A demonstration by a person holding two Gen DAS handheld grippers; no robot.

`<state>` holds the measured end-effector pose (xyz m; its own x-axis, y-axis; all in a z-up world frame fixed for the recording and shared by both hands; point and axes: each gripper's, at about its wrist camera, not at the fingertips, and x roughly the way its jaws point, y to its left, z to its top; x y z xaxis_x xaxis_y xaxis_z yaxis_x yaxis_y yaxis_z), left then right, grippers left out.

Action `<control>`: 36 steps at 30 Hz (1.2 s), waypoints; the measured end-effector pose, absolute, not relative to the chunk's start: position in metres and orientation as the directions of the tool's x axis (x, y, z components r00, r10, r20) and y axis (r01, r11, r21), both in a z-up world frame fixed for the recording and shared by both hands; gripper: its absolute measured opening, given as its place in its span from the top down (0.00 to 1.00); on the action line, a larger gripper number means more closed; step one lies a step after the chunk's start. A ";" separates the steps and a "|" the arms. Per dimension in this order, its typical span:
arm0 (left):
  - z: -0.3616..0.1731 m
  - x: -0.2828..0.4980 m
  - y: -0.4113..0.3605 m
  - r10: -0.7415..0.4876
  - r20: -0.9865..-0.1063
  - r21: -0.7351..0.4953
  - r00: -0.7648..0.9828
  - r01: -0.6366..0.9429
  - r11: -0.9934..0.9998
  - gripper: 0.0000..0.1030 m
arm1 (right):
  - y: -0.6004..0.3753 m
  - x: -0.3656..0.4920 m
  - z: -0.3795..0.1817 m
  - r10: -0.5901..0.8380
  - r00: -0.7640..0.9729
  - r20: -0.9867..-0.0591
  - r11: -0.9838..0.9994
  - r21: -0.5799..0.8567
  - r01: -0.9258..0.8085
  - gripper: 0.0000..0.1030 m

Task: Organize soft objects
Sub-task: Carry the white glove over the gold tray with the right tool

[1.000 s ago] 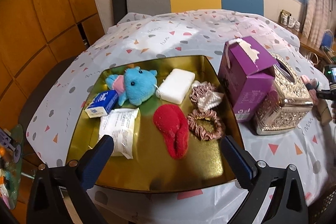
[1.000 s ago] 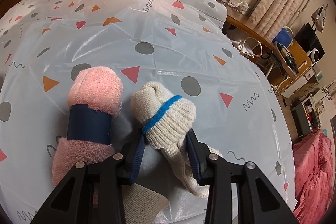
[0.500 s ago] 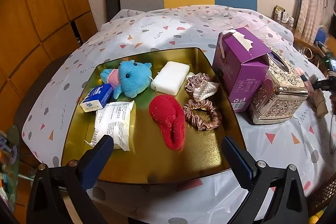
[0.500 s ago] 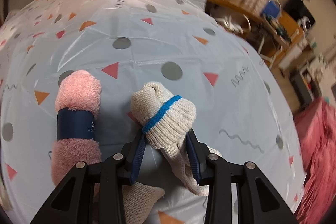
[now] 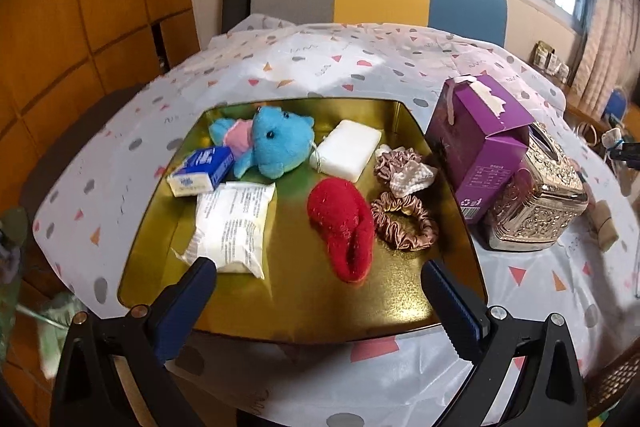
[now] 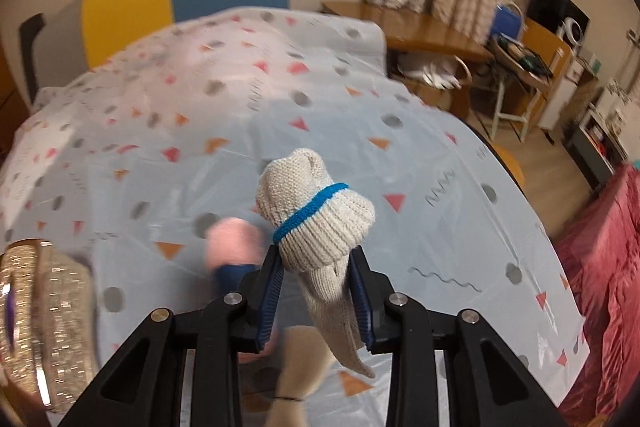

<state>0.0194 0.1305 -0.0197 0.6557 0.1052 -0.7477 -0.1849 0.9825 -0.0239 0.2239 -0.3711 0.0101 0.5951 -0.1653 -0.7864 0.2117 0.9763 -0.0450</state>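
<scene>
From the left wrist view, the left gripper (image 5: 318, 277) hovers over the near edge of a gold tray (image 5: 304, 311) on the desk (image 5: 340, 67), its fingers (image 5: 188, 301) wide apart with nothing between them. In the tray lie a blue plush toy (image 5: 276, 145), a blue tissue pack (image 5: 202, 171), a white packet (image 5: 234, 227), a white sponge (image 5: 348, 149), a red sock (image 5: 344, 227) and two pink scrunchies (image 5: 404, 223). Just right of the tray stand a purple box (image 5: 484, 147) and a gold tissue box (image 5: 540, 195), touching each other.

From the right wrist view, the right gripper (image 6: 316, 281) has just been closing its fingers (image 6: 270, 287) and they clamp a rolled cream sock (image 6: 316, 217) with a blue band, lifted clear of the desk. Below it, blurred, sits what looks like a pink rolled towel (image 6: 234, 241).
</scene>
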 end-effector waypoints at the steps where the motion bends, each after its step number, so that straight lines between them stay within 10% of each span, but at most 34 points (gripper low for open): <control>1: -0.020 0.019 0.133 0.102 -0.751 -0.032 0.653 -0.190 0.981 0.00 | -0.363 0.222 0.015 -0.145 0.607 -0.781 0.981 -0.035 0.190 0.69; 36: -0.019 -0.011 0.221 0.296 -0.724 -0.013 0.623 -0.441 0.897 0.00 | 0.013 0.157 0.075 0.559 0.501 -0.660 0.774 0.199 -0.601 0.70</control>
<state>-0.0114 0.2213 -0.0191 0.6232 0.2956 -0.7240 -0.4410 0.8974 -0.0131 0.1571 0.0132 0.0746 0.5011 0.5594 -0.6603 -0.6013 0.7738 0.1993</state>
